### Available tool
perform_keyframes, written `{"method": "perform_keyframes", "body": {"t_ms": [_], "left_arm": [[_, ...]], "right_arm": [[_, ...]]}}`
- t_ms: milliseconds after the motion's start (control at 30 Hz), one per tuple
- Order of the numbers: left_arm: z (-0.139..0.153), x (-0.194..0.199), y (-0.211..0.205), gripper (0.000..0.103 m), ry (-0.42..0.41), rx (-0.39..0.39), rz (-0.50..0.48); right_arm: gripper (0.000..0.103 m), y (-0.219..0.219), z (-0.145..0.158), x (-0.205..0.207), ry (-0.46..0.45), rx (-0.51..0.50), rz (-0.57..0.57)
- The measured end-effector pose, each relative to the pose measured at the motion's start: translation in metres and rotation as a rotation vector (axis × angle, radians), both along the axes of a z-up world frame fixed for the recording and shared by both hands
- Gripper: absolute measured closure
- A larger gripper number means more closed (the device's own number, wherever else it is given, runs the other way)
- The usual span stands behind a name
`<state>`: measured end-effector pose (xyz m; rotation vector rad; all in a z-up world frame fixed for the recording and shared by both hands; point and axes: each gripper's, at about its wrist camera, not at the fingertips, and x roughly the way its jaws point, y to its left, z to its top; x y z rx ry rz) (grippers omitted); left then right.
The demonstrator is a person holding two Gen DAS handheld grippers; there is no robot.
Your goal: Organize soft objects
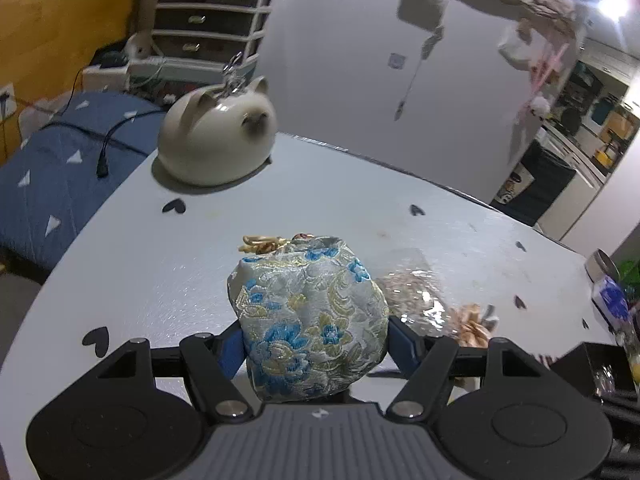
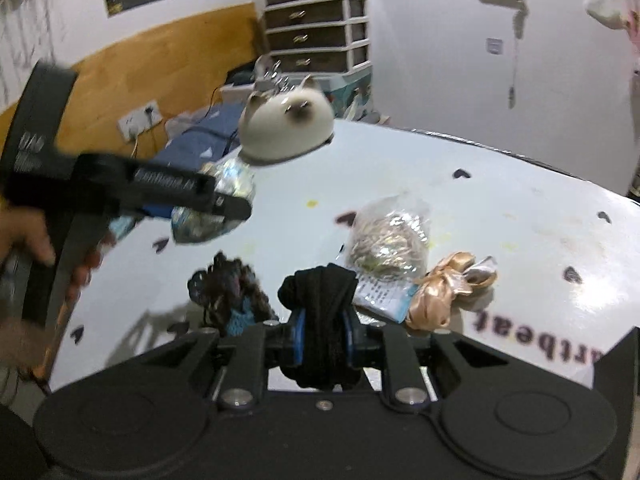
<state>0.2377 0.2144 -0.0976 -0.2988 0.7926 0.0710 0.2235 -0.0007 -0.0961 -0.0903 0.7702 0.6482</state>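
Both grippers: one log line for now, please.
left gripper: shut on brocade pouch | right gripper: shut on black cloth | both clear of table

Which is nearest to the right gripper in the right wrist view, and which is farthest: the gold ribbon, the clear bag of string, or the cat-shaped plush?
1. Gold ribbon, just right of the right gripper.
2. Clear bag of string, ahead, slightly right.
3. Cat-shaped plush, at the table's far edge.

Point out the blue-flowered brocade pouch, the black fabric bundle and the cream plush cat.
Blue-flowered brocade pouch (image 1: 312, 320): left wrist view, middle of its front face.
Black fabric bundle (image 2: 320, 312): right wrist view, its pinched middle.
Cream plush cat (image 1: 218, 136): left wrist view, its rounded body.
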Motion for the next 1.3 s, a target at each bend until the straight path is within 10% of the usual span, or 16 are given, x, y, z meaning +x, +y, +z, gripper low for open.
{"method": "perform_keyframes", "body": {"t_ms": [1300], "left_arm": [[0.048, -0.032, -0.253, 0.032, -0.112, 0.012, -0.298]], "right_arm": [[0.083, -0.245, 0.055, -0.013, -0.047, 0.21, -0.296]]}}
